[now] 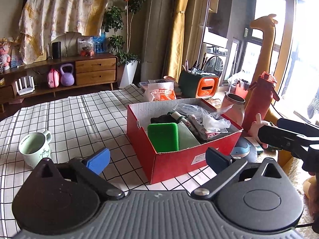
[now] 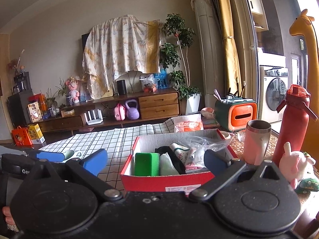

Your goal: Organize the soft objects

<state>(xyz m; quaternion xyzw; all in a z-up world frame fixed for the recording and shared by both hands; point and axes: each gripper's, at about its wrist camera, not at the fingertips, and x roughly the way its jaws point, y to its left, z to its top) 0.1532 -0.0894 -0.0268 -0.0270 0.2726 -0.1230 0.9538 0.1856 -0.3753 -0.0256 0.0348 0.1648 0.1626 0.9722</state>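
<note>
Left wrist view showed us the red cardboard box (image 1: 179, 159) as our landmark, standing on the checked tablecloth (image 1: 69, 115) and already holding a green sponge (image 1: 163, 137) upright against its near wall, a pale green cloth (image 1: 187, 137) just beside that, a dark fabric bundle (image 1: 161, 118) behind, and crumpled clear plastic bags (image 1: 201, 115) toward the far corner. We judged the box nearly full on its near side, so anything more dropped there could spill over the rim or tip the sponge out.

To the right of the box, past its corner, stood a red water bottle (image 2: 291, 123) and a pink tumbler (image 2: 256, 141), both tall and upright. Near them lay the pink plush rabbit (image 2: 295, 163), the soft thing we took to be left outside the box. A reach for it from the box side could have knocked the tumbler or the bottle over.

To the left of the box sat a pale green mug (image 1: 34, 147), well apart from it.

Our left gripper (image 1: 157, 157) had its jaws spread wide with nothing between them, hovering before the near wall of the box. Our right gripper (image 2: 155, 162) was likewise spread and empty. With both so near each other, we judged a clash of the two tools possible.
</note>
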